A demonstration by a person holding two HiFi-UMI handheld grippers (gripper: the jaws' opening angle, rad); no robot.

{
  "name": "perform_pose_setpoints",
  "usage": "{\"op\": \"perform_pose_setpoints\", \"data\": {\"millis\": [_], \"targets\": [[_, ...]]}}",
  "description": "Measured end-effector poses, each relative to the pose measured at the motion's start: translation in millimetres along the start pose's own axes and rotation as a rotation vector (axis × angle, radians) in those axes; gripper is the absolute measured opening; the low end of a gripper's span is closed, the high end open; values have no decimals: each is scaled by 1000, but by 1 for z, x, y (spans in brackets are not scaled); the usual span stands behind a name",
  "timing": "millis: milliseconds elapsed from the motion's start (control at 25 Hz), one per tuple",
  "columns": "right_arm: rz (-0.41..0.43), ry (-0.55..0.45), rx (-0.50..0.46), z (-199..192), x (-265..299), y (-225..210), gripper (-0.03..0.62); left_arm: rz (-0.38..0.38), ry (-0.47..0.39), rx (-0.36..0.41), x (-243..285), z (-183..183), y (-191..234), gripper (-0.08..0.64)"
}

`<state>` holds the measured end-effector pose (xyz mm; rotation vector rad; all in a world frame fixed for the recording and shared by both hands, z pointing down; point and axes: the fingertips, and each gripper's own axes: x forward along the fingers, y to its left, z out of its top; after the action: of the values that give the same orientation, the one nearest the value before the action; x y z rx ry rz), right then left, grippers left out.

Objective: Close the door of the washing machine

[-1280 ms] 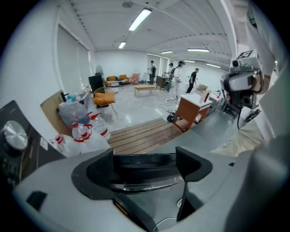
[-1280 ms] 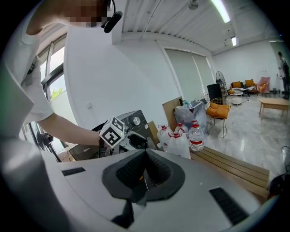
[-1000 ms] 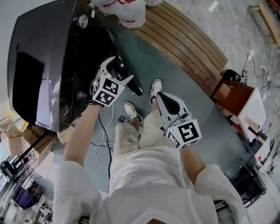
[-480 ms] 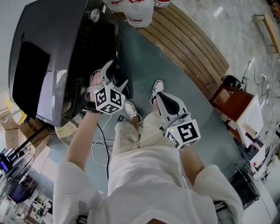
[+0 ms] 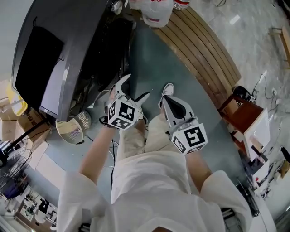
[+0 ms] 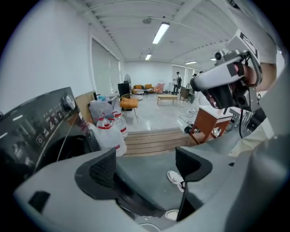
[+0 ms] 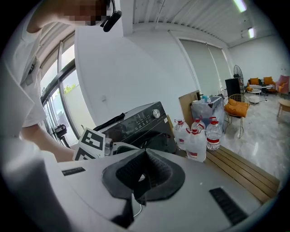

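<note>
Standing right by the washing machine (image 5: 50, 59), which fills the upper left of the head view as a big dark box with a knob (image 7: 156, 113) on its control panel. The left gripper (image 6: 147, 167) hangs just off the machine's front, over the grey floor (image 5: 149, 59). Its fingers (image 6: 102, 170) are spread wide with nothing between them, and through the gap you just see floor and a white shoe (image 6: 176, 177). The right gripper (image 7: 144, 170) is held out in front of the person's legs, well apart from the machine, with its fingers (image 7: 158, 174) pressed together on nothing. The door (image 7: 156, 138) is the dark round patch under the control panel. It looks pushed in against the front, but I honestly can't tell if it's fully flush. Past the machine a few water bottles (image 7: 199, 136) and a plastic bag (image 5: 156, 9) sit on a wooden slatted surface (image 5: 199, 45). A reddish-brown side table (image 5: 240, 102) stands off to the right.
</note>
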<state>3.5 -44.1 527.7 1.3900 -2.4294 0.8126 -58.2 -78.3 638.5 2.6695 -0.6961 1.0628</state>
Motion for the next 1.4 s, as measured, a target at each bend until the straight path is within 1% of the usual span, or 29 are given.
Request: {"op": "perform_pose_setpoints", "data": {"millis": [120, 200, 320, 400, 480, 600, 800, 1120, 1280, 1400], "targets": [[18, 17, -9, -3, 2, 7, -2, -5, 32, -83, 7, -19, -5, 413], [22, 29, -16, -5, 1, 8, -2, -4, 53, -125, 9, -32, -6, 413], [20, 44, -25, -8, -1, 7, -2, 9, 64, -146, 9, -43, -5, 408], [24, 51, -30, -8, -2, 8, -2, 23, 61, -151, 9, -44, -4, 408], [30, 56, -36, -8, -3, 9, -2, 40, 52, -177, 7, -44, -1, 408], [37, 61, -43, -8, -3, 10, -2, 72, 36, -227, 3, -45, 7, 408], [52, 68, -50, -9, -2, 14, -2, 125, 27, -281, -6, -54, 25, 408], [68, 83, -60, -13, 2, 20, -2, 244, 8, -403, -27, -67, 69, 408], [73, 86, -69, -13, 3, 22, -2, 304, -3, -431, -34, -77, 88, 408], [70, 87, -72, -13, 2, 22, -2, 325, -9, -412, -35, -77, 92, 403]]}}
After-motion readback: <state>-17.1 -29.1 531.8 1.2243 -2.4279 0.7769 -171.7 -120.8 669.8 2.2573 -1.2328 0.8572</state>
